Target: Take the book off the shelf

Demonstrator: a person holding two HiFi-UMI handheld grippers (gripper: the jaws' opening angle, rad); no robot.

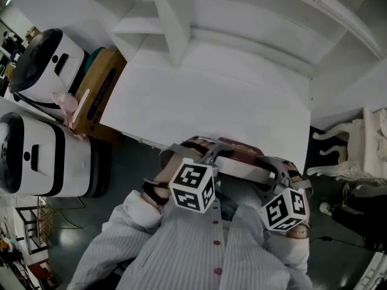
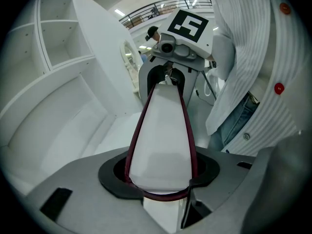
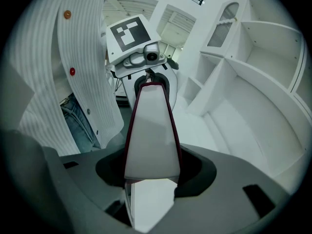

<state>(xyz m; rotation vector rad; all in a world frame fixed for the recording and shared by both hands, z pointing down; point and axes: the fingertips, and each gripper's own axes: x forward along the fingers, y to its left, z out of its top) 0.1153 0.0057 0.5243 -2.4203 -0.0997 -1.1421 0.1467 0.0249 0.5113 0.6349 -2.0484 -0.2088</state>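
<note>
A book (image 1: 239, 148) with a dark red cover is held level in front of my striped shirt, just off the front edge of the white shelf unit (image 1: 211, 95). My left gripper (image 1: 195, 157) is shut on its left end and my right gripper (image 1: 276, 173) on its right end. In the left gripper view the book's white page edge (image 2: 163, 135) runs from my left gripper (image 2: 161, 185) to the right gripper (image 2: 170, 79) at the far end. The right gripper view mirrors this: the book (image 3: 151, 135) spans from my right gripper (image 3: 150, 180) to the left gripper (image 3: 147, 84).
Open white shelf compartments (image 1: 142, 17) rise at the back. Two white, black-banded machines (image 1: 36, 59) (image 1: 36, 156) and a cardboard box (image 1: 100, 92) stand at the left. An ornate white chair (image 1: 357, 156) stands at the right on dark floor.
</note>
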